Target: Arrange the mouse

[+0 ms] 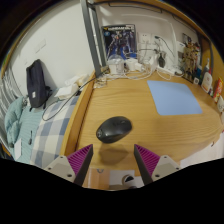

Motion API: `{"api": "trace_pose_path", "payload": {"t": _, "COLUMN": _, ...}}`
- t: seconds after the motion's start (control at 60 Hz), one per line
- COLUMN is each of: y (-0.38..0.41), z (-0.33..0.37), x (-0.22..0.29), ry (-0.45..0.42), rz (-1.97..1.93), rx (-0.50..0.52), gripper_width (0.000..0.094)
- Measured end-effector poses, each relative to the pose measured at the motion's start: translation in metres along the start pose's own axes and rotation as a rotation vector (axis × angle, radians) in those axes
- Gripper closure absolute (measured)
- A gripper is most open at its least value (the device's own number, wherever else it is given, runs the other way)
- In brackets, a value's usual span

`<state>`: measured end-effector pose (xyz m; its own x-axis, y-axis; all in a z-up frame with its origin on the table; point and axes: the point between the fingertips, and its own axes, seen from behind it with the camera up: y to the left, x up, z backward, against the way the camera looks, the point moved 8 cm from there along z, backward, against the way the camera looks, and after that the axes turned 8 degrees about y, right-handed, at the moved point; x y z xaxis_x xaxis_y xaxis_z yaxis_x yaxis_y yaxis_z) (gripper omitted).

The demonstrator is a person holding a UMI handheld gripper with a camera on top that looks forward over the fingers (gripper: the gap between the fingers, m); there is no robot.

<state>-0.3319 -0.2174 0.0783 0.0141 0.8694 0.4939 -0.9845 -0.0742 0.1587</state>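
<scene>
Mouse (114, 129) just beyond open jaws

Light wooden desk top (130, 100) bearing pale blue rectangular mat (172, 98). White wall (60, 35) behind, with blue-toned poster (119, 41). Beside desk, checked bedding (52, 130).

Bright even light (fisheye-bent edges); soft shadows

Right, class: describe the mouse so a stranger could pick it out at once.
Start at the wooden desk. On it, just ahead of the open gripper, lies the mouse. It is the only dark, rounded lump there; the blue mat beyond is flat and pale.
</scene>
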Motion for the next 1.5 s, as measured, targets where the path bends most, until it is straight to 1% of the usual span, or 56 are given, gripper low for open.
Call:
{"api": "trace_pose_path", "payload": {"t": 0.133, "y": 0.011, "z": -0.026, "x": 0.017, "ry": 0.019, "rz": -0.002, "rx": 0.006, "gripper_width": 0.0107}}
{"api": "trace_pose_path", "payload": {"t": 0.5, "y": 0.041, "z": -0.076, "x": 0.086, "ry": 0.013, "rz": 0.029, "rx": -0.012, "gripper_width": 0.0114}}
{"api": "trace_pose_path", "payload": {"t": 0.667, "y": 0.049, "z": -0.084, "x": 0.092, "ry": 0.026, "rz": 0.078, "rx": -0.040, "gripper_width": 0.0144}}
{"api": "trace_pose_path", "payload": {"t": 0.783, "y": 0.048, "z": -0.083, "x": 0.091, "ry": 0.017, "rz": 0.079, "rx": -0.044, "gripper_width": 0.0154}}
{"api": "trace_pose_path", "payload": {"t": 0.867, "y": 0.045, "z": -0.083, "x": 0.090, "ry": 0.016, "rz": 0.101, "rx": -0.065, "gripper_width": 0.0213}}
{"api": "trace_pose_path", "payload": {"t": 0.9, "y": 0.044, "z": -0.084, "x": 0.090, "ry": 0.012, "rz": 0.107, "rx": -0.074, "gripper_width": 0.0270}}
{"api": "trace_pose_path", "payload": {"t": 0.933, "y": 0.045, "z": -0.084, "x": 0.091, "ry": 0.008, "rz": 0.100, "rx": -0.073, "gripper_width": 0.0292}}
{"api": "trace_pose_path", "payload": {"t": 0.967, "y": 0.043, "z": -0.085, "x": 0.091, "ry": 0.004, "rz": 0.095, "rx": -0.079, "gripper_width": 0.0435}}
{"api": "trace_pose_path", "payload": {"t": 0.983, "y": 0.043, "z": -0.085, "x": 0.091, "ry": 0.002, "rz": 0.094, "rx": -0.076, "gripper_width": 0.0455}}
{"api": "trace_pose_path", "payload": {"t": 1.067, "y": 0.043, "z": -0.085, "x": 0.089, "ry": -0.008, "rz": 0.097, "rx": -0.073, "gripper_width": 0.0467}}
{"api": "trace_pose_path", "payload": {"t": 1.133, "y": 0.042, "z": -0.084, "x": 0.088, "ry": -0.011, "rz": 0.095, "rx": -0.075, "gripper_width": 0.0525}}
{"api": "trace_pose_path", "payload": {"t": 1.15, "y": 0.042, "z": -0.084, "x": 0.089, "ry": -0.010, "rz": 0.093, "rx": -0.075, "gripper_width": 0.0503}}
{"api": "trace_pose_path", "payload": {"t": 1.167, "y": 0.042, "z": -0.085, "x": 0.089, "ry": -0.010, "rz": 0.093, "rx": -0.076, "gripper_width": 0.0560}}
{"api": "trace_pose_path", "payload": {"t": 1.2, "y": 0.042, "z": -0.085, "x": 0.089, "ry": -0.004, "rz": 0.098, "rx": -0.078, "gripper_width": 0.0606}}
{"api": "trace_pose_path", "payload": {"t": 1.233, "y": 0.041, "z": -0.085, "x": 0.089, "ry": -0.001, "rz": 0.099, "rx": -0.077, "gripper_width": 0.0599}}
{"api": "trace_pose_path", "payload": {"t": 1.25, "y": 0.041, "z": -0.085, "x": 0.090, "ry": -0.007, "rz": 0.098, "rx": -0.077, "gripper_width": 0.0647}}
{"api": "trace_pose_path", "payload": {"t": 1.333, "y": 0.039, "z": -0.084, "x": 0.092, "ry": -0.012, "rz": 0.066, "rx": -0.055, "gripper_width": 0.0664}}
{"api": "trace_pose_path", "payload": {"t": 1.433, "y": 0.031, "z": -0.080, "x": 0.096, "ry": 0.020, "rz": 0.075, "rx": -0.063, "gripper_width": 0.0663}}
{"api": "trace_pose_path", "payload": {"t": 1.467, "y": 0.028, "z": -0.075, "x": 0.102, "ry": 0.012, "rz": 0.062, "rx": -0.062, "gripper_width": 0.0665}}
{"api": "trace_pose_path", "payload": {"t": 1.5, "y": 0.024, "z": -0.064, "x": 0.113, "ry": -0.017, "rz": 0.057, "rx": -0.058, "gripper_width": 0.0664}}
